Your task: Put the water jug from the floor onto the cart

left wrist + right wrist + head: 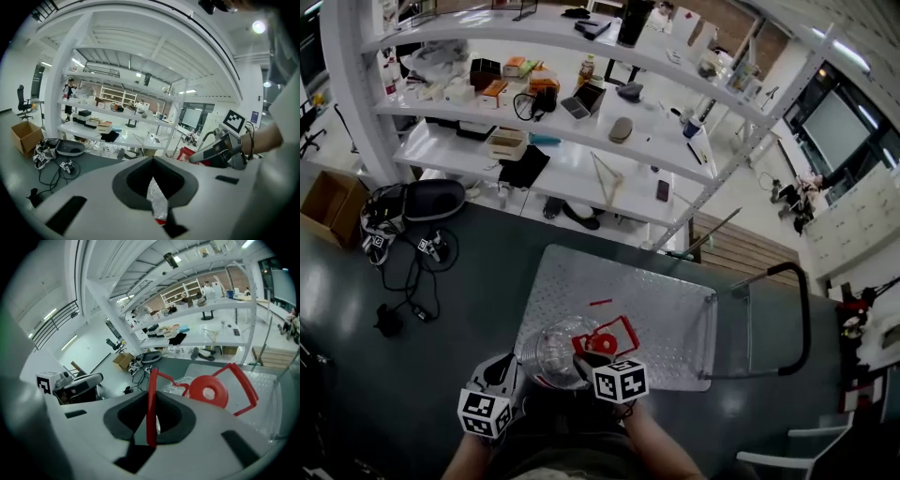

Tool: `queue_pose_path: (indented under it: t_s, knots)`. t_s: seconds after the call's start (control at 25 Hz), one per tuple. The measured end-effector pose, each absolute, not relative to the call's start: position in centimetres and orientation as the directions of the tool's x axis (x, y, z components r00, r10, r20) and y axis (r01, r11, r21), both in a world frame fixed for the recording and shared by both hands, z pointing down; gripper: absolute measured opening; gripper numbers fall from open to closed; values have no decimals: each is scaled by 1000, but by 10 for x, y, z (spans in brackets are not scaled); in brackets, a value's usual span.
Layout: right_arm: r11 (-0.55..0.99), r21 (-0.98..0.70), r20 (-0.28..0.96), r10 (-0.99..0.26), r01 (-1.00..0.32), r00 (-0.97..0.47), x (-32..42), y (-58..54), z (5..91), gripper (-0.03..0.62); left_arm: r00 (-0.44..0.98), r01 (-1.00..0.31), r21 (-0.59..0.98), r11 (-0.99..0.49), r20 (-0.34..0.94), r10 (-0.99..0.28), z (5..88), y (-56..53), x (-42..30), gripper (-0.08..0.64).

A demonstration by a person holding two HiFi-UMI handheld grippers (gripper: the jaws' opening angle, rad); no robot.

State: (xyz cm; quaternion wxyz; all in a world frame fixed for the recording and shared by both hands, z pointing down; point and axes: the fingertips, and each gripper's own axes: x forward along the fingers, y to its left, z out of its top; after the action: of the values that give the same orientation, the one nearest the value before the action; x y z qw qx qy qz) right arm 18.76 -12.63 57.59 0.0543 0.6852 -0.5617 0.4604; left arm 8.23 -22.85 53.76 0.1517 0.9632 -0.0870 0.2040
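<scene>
The clear water jug [555,349] with a red cap [602,339] and red carrying handle [623,328] hangs at the near edge of the metal cart [661,300]. My left gripper [521,371] sits at the jug's left side. In the left gripper view, the left gripper [157,206] is shut on a fold of the jug's crinkled clear plastic [156,197]. My right gripper [587,362] is shut on the red handle; in the right gripper view the handle's bar [151,404] runs between its jaws [151,439], with the red cap [208,391] beyond.
The cart's black push handle [806,319] rises at its right end. White shelves [581,122] full of items stand behind the cart. A cardboard box [328,206], a dark bag [431,199] and cables [417,281] lie on the dark floor to the left.
</scene>
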Motion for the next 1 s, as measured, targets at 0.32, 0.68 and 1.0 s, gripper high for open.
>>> queue_pose_path:
  t_s: [0.32,0.68,1.0]
  knots:
    - [-347,-465,656,-753,-814,-54,225,-80,577,32,907,-171,229,-958,415,-63,531,-178,135,5]
    - [-288,-489,639,-761,-823,-114,311,-8,580,32,891,-219,216,-951,441,-105,539,-97,231,5]
    - [-300,-436,677,-731,-848,-89,399,62,597,32,895,-220,196,-956,430,-118,532,-33,311,5]
